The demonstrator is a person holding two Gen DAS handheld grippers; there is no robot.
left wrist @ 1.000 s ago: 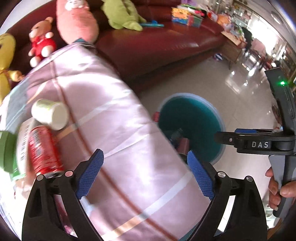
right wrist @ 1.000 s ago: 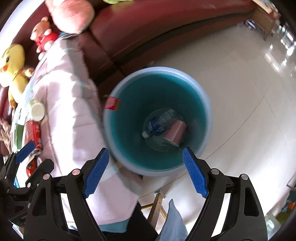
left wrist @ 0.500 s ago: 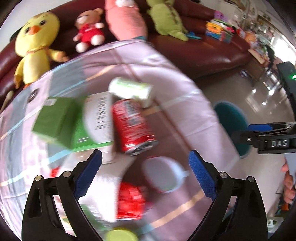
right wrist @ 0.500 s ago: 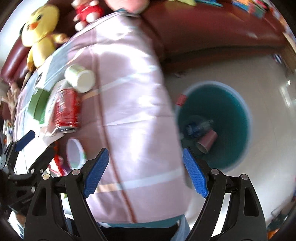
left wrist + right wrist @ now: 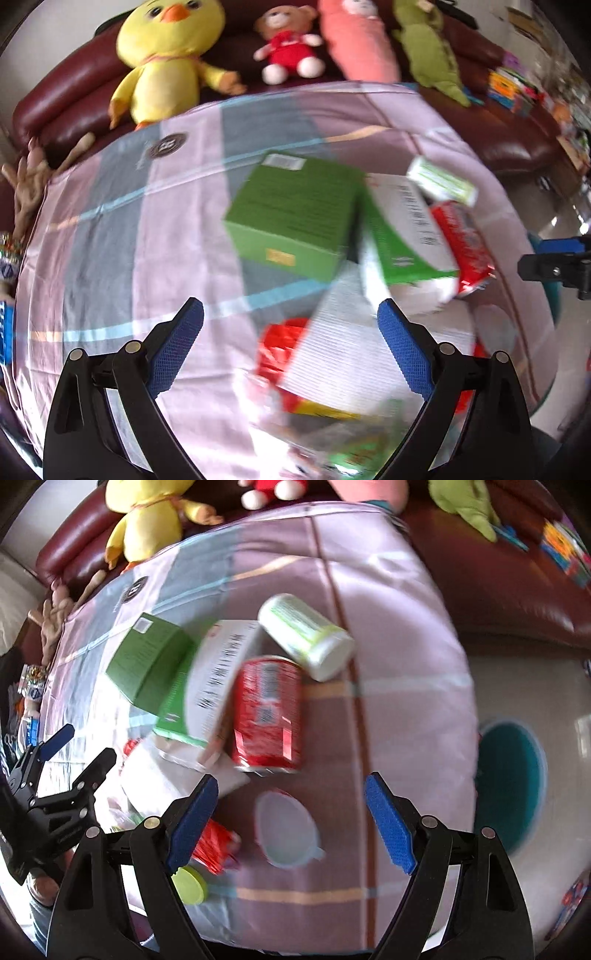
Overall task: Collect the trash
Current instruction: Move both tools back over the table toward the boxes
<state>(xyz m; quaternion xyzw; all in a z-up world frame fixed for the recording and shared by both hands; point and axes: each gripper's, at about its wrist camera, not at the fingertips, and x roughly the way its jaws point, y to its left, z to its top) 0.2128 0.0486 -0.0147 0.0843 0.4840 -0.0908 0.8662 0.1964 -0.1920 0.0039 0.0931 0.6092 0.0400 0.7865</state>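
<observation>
Trash lies in a heap on the pink-and-grey cloth (image 5: 402,657): a red can (image 5: 267,716) on its side, a white-and-green cup (image 5: 306,637), a green box (image 5: 147,657), a green-and-white carton (image 5: 210,679), a clear cup (image 5: 286,829), red wrappers (image 5: 214,843) and a yellow-green lid (image 5: 190,884). My right gripper (image 5: 290,825) hovers open above the clear cup, just below the can. My left gripper (image 5: 290,350) is open over a white carton (image 5: 351,350) and red wrapper (image 5: 275,349), below the green box (image 5: 295,218). It also shows at the left edge of the right wrist view (image 5: 79,747). Both are empty.
A teal bin (image 5: 511,786) stands on the tiled floor right of the table. A dark red sofa (image 5: 66,96) behind the table carries plush toys: a yellow duck (image 5: 166,59), a bear (image 5: 288,44), a pink one and a green one. Small items crowd the table's left edge.
Both grippers swung left from over the bin and table edge to above the trash heap. The bin slid out to the right edge of view. Both stayed open and empty.
</observation>
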